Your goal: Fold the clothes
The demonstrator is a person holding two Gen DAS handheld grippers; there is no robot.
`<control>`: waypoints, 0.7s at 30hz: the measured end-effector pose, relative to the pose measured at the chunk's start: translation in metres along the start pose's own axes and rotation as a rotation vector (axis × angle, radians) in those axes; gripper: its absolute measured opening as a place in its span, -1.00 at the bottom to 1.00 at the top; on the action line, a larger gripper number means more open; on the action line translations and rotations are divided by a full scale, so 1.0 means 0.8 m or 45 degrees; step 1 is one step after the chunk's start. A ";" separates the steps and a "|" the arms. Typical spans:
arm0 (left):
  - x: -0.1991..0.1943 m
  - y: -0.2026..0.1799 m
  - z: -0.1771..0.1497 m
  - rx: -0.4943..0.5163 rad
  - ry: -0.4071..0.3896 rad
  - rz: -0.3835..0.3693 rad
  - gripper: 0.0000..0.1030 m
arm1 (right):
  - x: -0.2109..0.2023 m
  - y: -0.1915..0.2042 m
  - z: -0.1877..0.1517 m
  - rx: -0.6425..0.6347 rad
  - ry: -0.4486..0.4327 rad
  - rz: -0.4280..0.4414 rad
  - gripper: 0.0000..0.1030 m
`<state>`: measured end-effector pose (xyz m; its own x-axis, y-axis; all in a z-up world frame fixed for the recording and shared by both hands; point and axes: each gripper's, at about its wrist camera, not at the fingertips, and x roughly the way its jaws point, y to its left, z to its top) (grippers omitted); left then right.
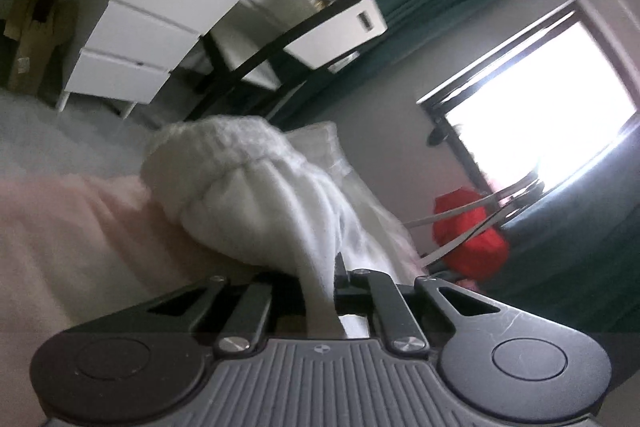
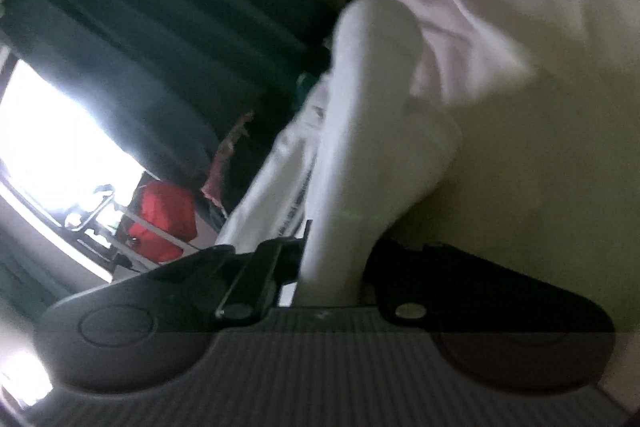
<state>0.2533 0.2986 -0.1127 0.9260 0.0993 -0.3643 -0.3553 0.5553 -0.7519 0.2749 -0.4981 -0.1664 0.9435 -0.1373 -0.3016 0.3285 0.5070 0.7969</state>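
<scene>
A white sock [image 1: 256,187] with a ribbed cuff hangs bunched in front of my left gripper [image 1: 324,287], which is shut on its fabric. The same white sock [image 2: 360,131] stretches up from my right gripper [image 2: 332,263], which is shut on its other end. The fingertips of both grippers are hidden by the cloth. Below the sock lies a pale pink sheet [image 1: 68,227] on the bed, which also shows in the right wrist view [image 2: 500,7]. More white clothing [image 2: 276,183] with dark print lies behind the sock.
A white drawer unit [image 1: 148,35] and a black-framed white desk [image 1: 320,31] stand beyond the bed. A bright window [image 1: 532,107] with dark green curtains [image 2: 160,39] is at the side. A red bag [image 1: 472,235] sits by a drying rack.
</scene>
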 end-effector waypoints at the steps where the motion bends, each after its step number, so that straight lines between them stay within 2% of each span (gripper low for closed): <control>1: -0.010 -0.005 0.002 0.008 -0.009 -0.008 -0.86 | -0.007 0.002 0.005 0.004 -0.005 0.016 -0.77; 4: -0.047 -0.015 0.007 0.051 -0.037 -0.017 -0.86 | -0.028 0.004 0.015 0.032 -0.006 0.043 -0.77; 7: -0.085 -0.016 0.017 0.054 -0.059 -0.019 -0.86 | -0.061 -0.008 0.015 0.080 0.009 0.023 -0.78; 10: -0.120 -0.015 0.019 0.101 -0.070 0.027 -0.86 | -0.093 -0.020 0.014 0.138 0.068 -0.002 -0.78; 14: -0.166 -0.005 0.021 0.070 -0.002 0.099 -0.86 | -0.128 -0.014 0.021 0.133 0.091 0.014 -0.78; 17: -0.197 0.002 0.027 0.121 0.033 0.154 -0.86 | -0.165 -0.022 0.025 0.192 0.066 0.032 -0.78; 21: -0.205 0.010 0.017 0.250 0.130 0.286 -0.85 | -0.191 -0.059 0.020 0.367 0.077 -0.057 -0.77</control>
<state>0.1001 0.2983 -0.0514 0.8061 0.1594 -0.5699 -0.5086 0.6790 -0.5294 0.1160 -0.5143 -0.1496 0.9265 -0.0982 -0.3634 0.3764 0.2383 0.8953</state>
